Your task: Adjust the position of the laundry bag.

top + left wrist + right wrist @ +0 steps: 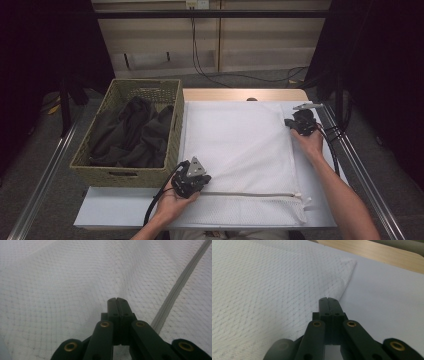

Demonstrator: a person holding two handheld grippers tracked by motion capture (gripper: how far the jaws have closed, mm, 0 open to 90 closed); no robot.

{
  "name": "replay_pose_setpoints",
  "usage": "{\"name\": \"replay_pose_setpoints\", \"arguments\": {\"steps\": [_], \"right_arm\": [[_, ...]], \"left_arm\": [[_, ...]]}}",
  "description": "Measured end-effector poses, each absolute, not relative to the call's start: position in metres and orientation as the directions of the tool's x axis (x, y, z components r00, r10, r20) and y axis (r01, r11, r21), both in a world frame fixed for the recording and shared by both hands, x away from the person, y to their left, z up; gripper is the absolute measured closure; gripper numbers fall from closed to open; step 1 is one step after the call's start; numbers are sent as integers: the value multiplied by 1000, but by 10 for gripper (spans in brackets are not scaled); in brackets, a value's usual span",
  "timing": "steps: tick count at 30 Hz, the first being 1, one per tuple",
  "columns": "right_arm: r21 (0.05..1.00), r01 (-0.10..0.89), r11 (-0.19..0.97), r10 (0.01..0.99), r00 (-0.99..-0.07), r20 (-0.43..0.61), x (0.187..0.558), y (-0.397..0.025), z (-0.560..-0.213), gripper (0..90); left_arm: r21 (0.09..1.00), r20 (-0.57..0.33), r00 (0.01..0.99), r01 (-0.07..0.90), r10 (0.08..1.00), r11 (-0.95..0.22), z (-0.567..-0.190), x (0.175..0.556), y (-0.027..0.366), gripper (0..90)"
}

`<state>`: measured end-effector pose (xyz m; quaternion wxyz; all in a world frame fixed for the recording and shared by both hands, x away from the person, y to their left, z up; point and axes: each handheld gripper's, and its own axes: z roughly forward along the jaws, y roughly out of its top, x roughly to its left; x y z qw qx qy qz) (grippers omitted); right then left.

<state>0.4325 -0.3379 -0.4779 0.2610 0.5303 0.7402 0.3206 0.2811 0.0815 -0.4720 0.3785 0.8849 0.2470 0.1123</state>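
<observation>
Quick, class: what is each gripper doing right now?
Left gripper: shut on the mesh bag, near its zipper.
Right gripper: shut on the bag's edge.

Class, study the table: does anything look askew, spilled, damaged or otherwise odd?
Nothing stands out. The white mesh bag lies flat and square on the table, zip along its near edge. Dark clothes stay inside the wicker basket. The left gripper and right gripper are shut at opposite bag corners.
</observation>
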Motion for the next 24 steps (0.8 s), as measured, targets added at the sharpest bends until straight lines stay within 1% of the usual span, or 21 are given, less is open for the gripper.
{"name": "replay_pose_setpoints", "arguments": {"steps": [2, 3, 4, 5, 6, 8, 11, 14, 17, 18, 19, 21, 22, 23, 24], "right_arm": [[751, 617, 236, 952, -301, -52, 434, -338, -478, 900], [752, 615, 237, 952, -300, -55, 435, -338, -477, 900], [755, 611, 238, 952, -301, -57, 436, -339, -477, 900], [751, 616, 238, 954, -295, -60, 437, -339, -476, 900], [753, 616, 233, 955, -291, -57, 438, -339, -476, 900], [748, 613, 255, 949, -308, -72, 439, -338, -478, 900], [755, 608, 244, 951, -303, -63, 439, -336, -479, 900], [753, 612, 241, 947, -317, -46, 437, -337, -483, 898], [756, 615, 226, 948, -319, -23, 432, -338, -485, 751], [756, 615, 226, 948, -319, -23, 432, -338, -485, 751], [760, 611, 222, 946, -323, -17, 430, -337, -484, 730], [770, 597, 224, 943, -331, -18, 424, -337, -481, 650], [777, 590, 220, 943, -333, -14, 417, -338, -476, 587], [777, 590, 220, 943, -333, -14, 417, -338, -476, 587], [790, 572, 221, 937, -350, -9, 408, -339, -470, 537]], "left_arm": [[726, 16, 848, 354, 530, -589, -472, 283, 80, 900], [732, 2, 847, 361, 532, -578, -473, 285, 80, 900], [725, 12, 846, 360, 533, -588, -472, 287, 81, 900], [740, -3, 838, 368, 545, -562, -474, 288, 80, 900], [718, 12, 845, 365, 535, -593, -473, 289, 81, 900], [724, -6, 847, 371, 532, -582, -478, 291, 80, 900], [730, -37, 854, 377, 518, -570, -477, 289, 82, 900], [733, -38, 856, 374, 515, -567, -477, 287, 82, 883], [739, -23, 865, 352, 501, -574, -477, 285, 82, 815], [739, -23, 865, 352, 501, -574, -477, 285, 82, 787], [750, -36, 864, 355, 503, -557, -477, 285, 81, 787], [760, -30, 861, 350, 508, -548, -476, 283, 81, 728], [761, -26, 862, 345, 506, -549, -475, 283, 81, 674], [769, -27, 862, 342, 507, -540, -475, 282, 81, 674], [780, -41, 861, 344, 507, -523, -475, 281, 82, 618]]}}
